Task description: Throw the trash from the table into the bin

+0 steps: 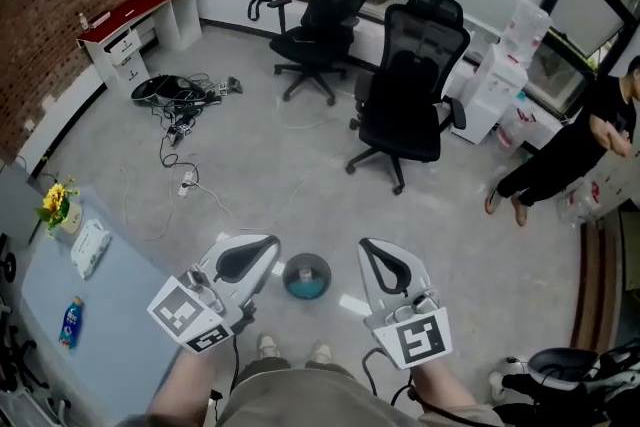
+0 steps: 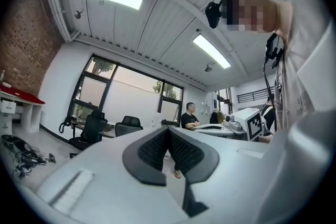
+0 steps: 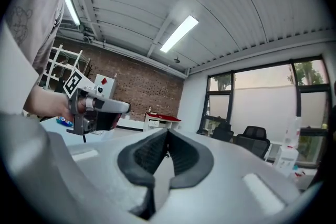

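Observation:
In the head view the round bin [image 1: 306, 276] stands on the floor below me, between both raised grippers. My left gripper [image 1: 264, 247] and right gripper [image 1: 371, 248] point forward at about the same height, each shut with nothing in it. The left gripper view shows its dark pads [image 2: 157, 147] pressed together, empty, with the right gripper [image 2: 247, 122] beside it. The right gripper view shows the same closed, empty pads [image 3: 149, 155] and the left gripper [image 3: 94, 107] at its left. On the pale table [image 1: 120, 335] at lower left lie a white pack [image 1: 90, 247] and a blue bottle [image 1: 70, 320].
Yellow flowers [image 1: 56, 203] stand at the table's far end. A small white scrap [image 1: 352, 304] lies on the floor by the bin. Two black office chairs [image 1: 410, 90] stand ahead, cables [image 1: 180, 97] sprawl at left, and a person [image 1: 575, 150] stands at right.

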